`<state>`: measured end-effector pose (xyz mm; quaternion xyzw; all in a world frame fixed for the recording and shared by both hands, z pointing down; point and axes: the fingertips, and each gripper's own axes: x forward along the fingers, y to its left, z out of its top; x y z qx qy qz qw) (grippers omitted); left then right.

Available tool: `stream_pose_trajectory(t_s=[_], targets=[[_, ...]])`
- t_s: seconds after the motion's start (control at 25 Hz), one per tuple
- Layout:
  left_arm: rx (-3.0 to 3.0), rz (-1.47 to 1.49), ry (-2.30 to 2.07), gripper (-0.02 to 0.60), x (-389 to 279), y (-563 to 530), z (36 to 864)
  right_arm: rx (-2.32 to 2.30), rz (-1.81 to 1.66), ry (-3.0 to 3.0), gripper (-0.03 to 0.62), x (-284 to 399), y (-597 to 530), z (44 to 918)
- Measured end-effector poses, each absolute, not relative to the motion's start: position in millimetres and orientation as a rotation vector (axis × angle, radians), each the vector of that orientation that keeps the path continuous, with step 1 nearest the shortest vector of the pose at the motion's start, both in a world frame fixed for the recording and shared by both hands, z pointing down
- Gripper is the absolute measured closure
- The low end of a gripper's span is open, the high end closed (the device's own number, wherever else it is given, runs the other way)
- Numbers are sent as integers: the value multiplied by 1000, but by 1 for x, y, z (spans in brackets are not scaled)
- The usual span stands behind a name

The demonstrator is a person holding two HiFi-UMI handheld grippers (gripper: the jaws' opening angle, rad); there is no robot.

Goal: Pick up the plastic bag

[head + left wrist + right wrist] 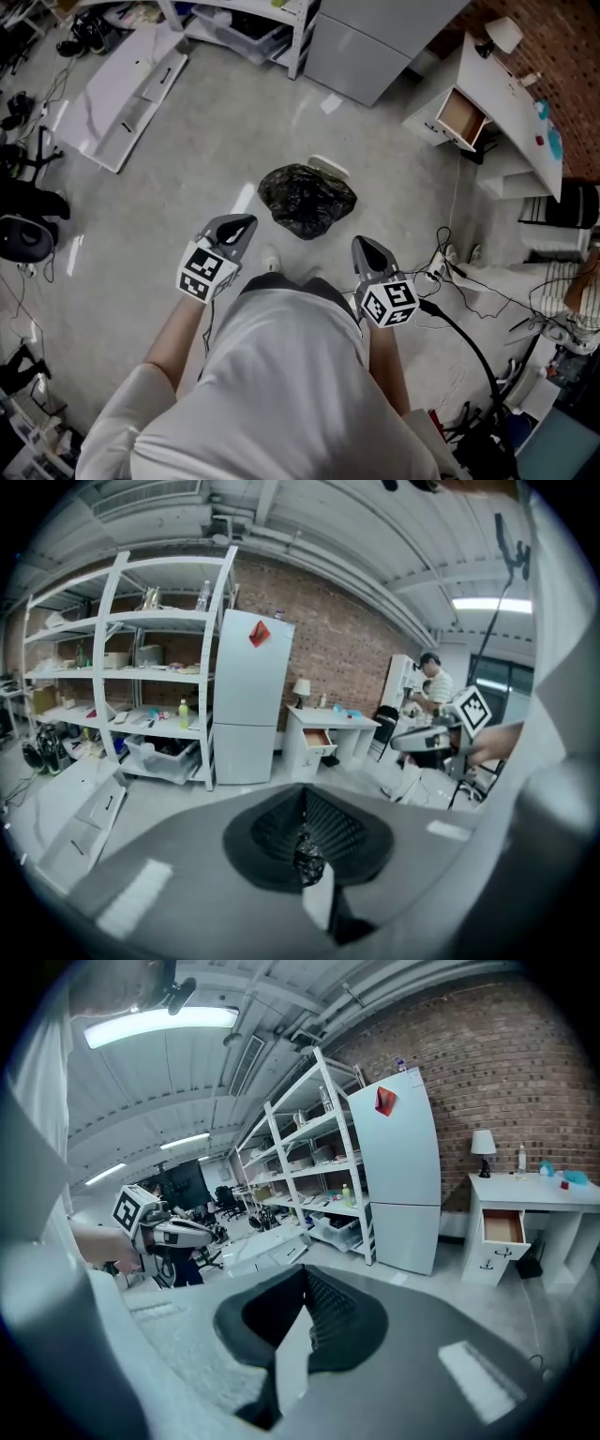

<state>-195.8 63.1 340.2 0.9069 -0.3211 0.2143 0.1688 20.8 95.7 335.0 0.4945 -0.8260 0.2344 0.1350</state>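
I hold both pairs of jaws closed, pad against pad, with nothing between them. The black plastic bag point(307, 199) lies crumpled on the grey floor point(187, 178) at my twelve o'clock, apart from both tools. My left gripper point(247, 221) hangs near the bag's seven o'clock and my right gripper point(359, 243) near its five o'clock, both pointing forward above the floor. Along my left jaws a scrap of the dark crinkled plastic shows just past the closed tips, not pinched. A white desk point(502, 84) with an open drawer stands at two o'clock, a flat white panel point(131, 94) lies at ten o'clock, and cables point(459, 281) trail at four o'clock.
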Motion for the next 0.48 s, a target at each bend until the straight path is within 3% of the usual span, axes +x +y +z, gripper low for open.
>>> stream_pose_trajectory(t_s=[0.48], targets=[[2503, 608, -970, 578, -164, 53, 355, 1359, 713, -2409, 592, 48, 79, 352]])
